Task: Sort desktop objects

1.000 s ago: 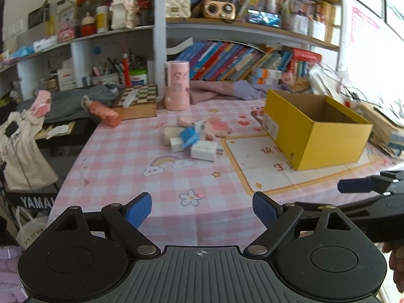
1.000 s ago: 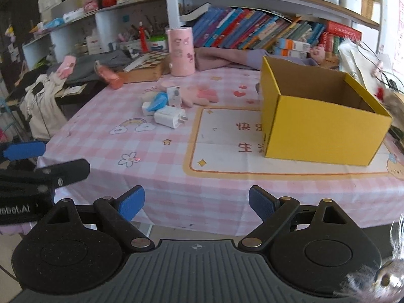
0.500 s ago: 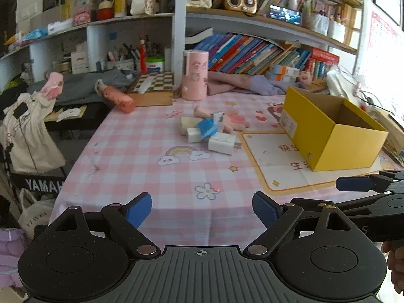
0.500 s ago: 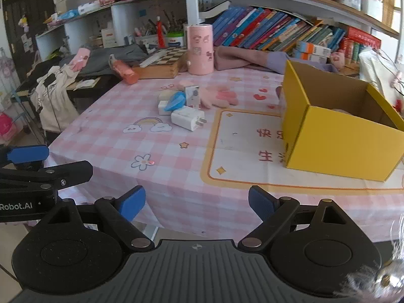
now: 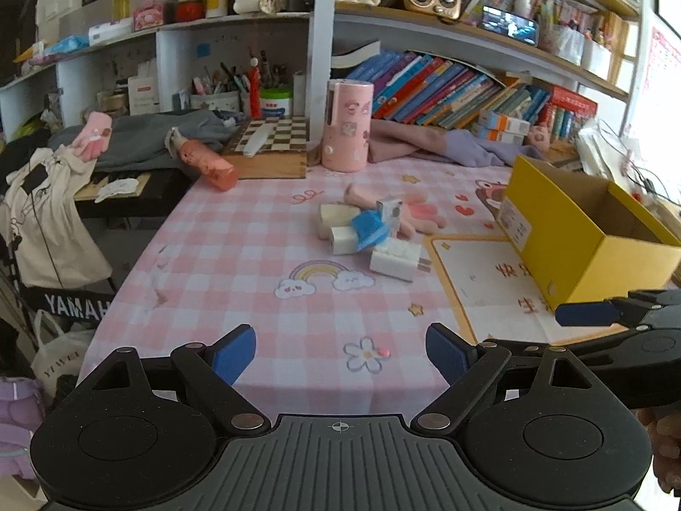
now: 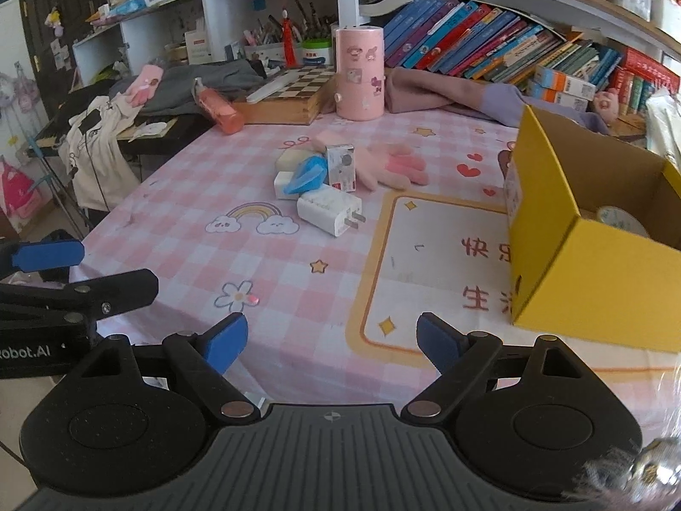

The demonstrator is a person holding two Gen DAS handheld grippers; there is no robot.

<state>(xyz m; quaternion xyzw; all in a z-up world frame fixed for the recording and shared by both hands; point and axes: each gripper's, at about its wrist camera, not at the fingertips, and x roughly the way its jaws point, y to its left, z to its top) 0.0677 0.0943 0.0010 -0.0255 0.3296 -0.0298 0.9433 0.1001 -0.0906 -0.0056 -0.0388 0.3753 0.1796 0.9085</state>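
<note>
A small pile lies mid-table on the pink checked cloth [image 5: 238, 264]: a white charger plug [image 6: 330, 208], a blue clip [image 6: 308, 174], a small white carton [image 6: 341, 167], a cream block [image 6: 293, 158] and a pink glove [image 6: 393, 166]. The same pile shows in the left wrist view around the charger plug [image 5: 396, 259]. A yellow open box [image 6: 591, 264] stands to the right. My left gripper [image 5: 340, 353] hangs open over the table's near edge, nothing between its fingers. My right gripper [image 6: 332, 343] is open beside it, also with nothing between its fingers.
A pink cylinder tin [image 6: 359, 72], a chessboard box [image 6: 289, 93] and an orange bottle [image 6: 217, 106] on its side stand at the back. Purple cloth [image 6: 459, 98] lies before the bookshelf. A keyboard with clothes [image 5: 47, 213] sits left of the table.
Both grippers have moved forward toward the table, so the pile and the yellow box look closer. Both stay open with nothing in them.
</note>
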